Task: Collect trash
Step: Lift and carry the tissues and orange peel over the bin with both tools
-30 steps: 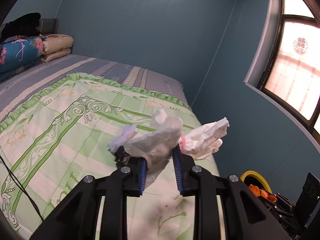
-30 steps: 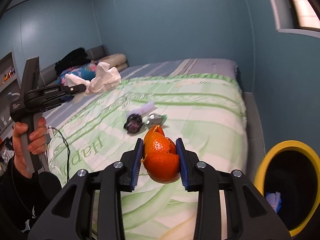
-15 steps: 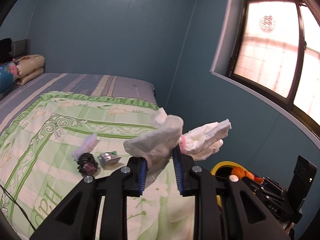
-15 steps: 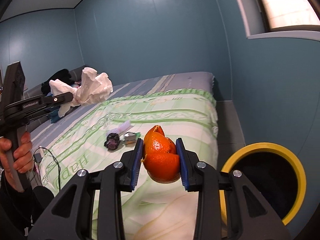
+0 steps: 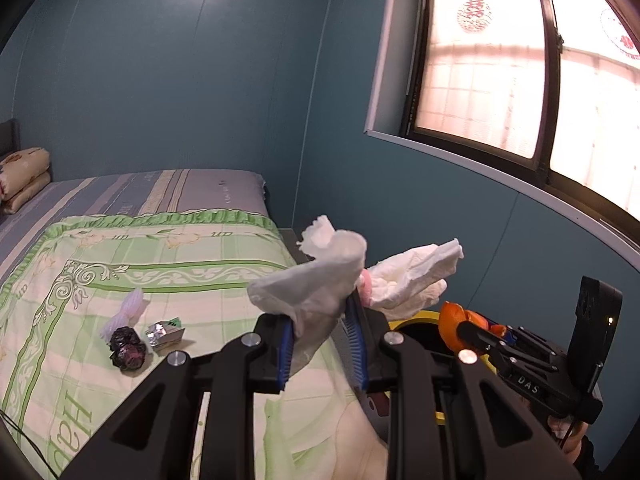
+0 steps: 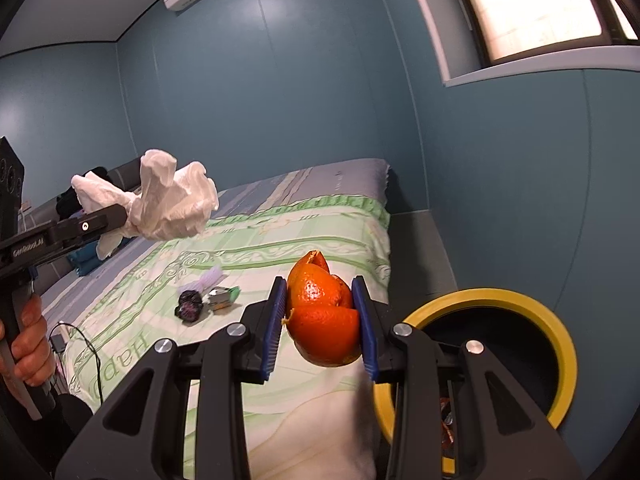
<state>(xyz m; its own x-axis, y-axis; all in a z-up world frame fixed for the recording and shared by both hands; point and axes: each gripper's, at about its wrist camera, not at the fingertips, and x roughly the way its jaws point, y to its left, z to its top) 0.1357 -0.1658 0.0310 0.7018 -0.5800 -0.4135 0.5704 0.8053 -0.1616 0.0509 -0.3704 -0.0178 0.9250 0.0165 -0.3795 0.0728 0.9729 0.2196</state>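
My left claw (image 5: 322,346) is pinching a bunch of crumpled white tissue (image 5: 320,280). The tissue sticks up and out past the blue pads (image 5: 285,354), and a bit of pink shows in the middle of it. In the right view I can see this same tissue (image 6: 168,204) held up in the air on the left, above the bed, with my hand (image 6: 28,332) around the handle below it.

My right claw (image 6: 320,322) is pinching an orange peel (image 6: 324,316). The peel is squeezed between the two blue pads. It hangs over the near right corner of the bed (image 6: 304,236), just beside the bin (image 6: 532,312). The bin is black inside with a yellow rim, and it stands on the floor to the right of the bed. In the left view the peel (image 5: 452,322) shows low on the right, with a bit of the yellow rim (image 5: 416,315) beside it.

More trash lies on the green and white blanket (image 5: 168,264). There is a dark crumpled wrapper (image 5: 126,348), a small shiny packet (image 5: 164,332) touching or just beside it, and a pale purple scrap (image 5: 126,312) a little farther back. They sit close together, well apart from both claws.

A window (image 5: 520,64) glows on the right wall.
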